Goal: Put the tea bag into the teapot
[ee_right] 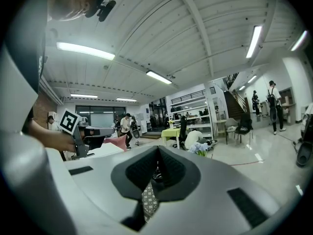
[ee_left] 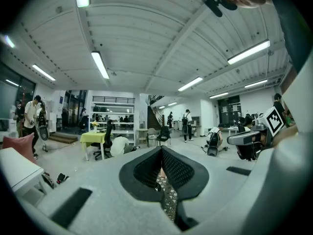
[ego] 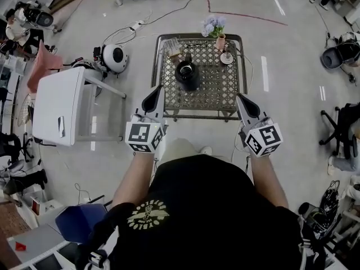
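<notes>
left tongs [ego: 158,90] and right tongs [ego: 241,98] are both pressed together, empty, over the worktop's [ego: 220,96] near edge; black teapot [ego: 187,73] sits mid-worktop.

No words or numbers can be read anywhere. The yellow emblem [ego: 147,215] on the person's black shirt [ego: 219,201] is too blurred to make out.

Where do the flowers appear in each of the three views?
Head view: flowers at the table's far edge, right of middle.
Left gripper view: not visible.
Right gripper view: just right of centre, pale purple.
Shared landmark: the table's lattice top, low at centre in both gripper views.
</notes>
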Demonstrator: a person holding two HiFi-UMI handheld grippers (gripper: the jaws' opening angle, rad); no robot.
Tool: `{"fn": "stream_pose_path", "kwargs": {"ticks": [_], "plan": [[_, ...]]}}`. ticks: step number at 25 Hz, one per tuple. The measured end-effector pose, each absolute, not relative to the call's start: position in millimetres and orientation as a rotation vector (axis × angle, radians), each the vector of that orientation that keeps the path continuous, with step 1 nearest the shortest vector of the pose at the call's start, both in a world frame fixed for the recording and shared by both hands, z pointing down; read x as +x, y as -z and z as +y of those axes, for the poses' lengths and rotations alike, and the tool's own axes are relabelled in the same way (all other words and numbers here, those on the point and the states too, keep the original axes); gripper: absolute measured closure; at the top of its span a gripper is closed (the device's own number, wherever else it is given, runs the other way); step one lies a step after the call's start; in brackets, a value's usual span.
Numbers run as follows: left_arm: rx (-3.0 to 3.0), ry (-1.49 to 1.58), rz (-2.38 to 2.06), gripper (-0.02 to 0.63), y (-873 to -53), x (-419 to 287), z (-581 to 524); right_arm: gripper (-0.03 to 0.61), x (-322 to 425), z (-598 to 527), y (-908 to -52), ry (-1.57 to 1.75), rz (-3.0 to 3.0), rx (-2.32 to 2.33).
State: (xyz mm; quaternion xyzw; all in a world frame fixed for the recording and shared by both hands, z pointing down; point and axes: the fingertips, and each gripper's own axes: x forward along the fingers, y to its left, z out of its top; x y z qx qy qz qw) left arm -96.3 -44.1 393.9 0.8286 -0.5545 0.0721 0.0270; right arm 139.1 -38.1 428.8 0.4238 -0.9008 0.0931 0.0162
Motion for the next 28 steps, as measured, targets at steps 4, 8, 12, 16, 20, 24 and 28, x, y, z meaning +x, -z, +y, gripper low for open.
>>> {"fn": "stream_pose_path", "kwargs": {"ticks": [4, 8, 12, 16, 20, 24, 28], "plan": [[2.55, -0.22, -1.718, 0.618, -392.8, -100.4, -39.0, 0.569, 136.3, -37.1, -425.6, -0.283, -2.802, 1.313], [2.535, -0.219, -1.717, 0.618, -396.9, -102.7, -36.1, 0.569, 133.7, -35.4, -430.8, -0.291, -2.801, 1.296], [2.528, -0.209, -1.717, 0.618, -398.6, -105.9, -35.6, 0.569, 131.2, -33.6, -429.4, -0.28, -2.804, 1.29], [2.531, -0.199, -1.712, 0.618, -400.1, -105.1, -34.6, 0.569, 132.2, -34.9, -428.5, -0.267, -2.799, 1.296], [2.526, -0.192, -1.719, 0.618, -398.2, -108.1, -34.6, 0.569, 130.4, -37.0, -425.2, -0.261, -2.802, 1.293], [2.511, -0.194, -1.73, 0.618, -398.5, -113.1, -32.4, 0.569, 127.1, -38.3, -425.2, -0.269, -2.804, 1.283], [2.505, -0.198, -1.738, 0.618, -397.8, -117.6, -28.3, 0.569, 123.0, -35.8, -425.2, -0.272, -2.812, 1.276]]}}
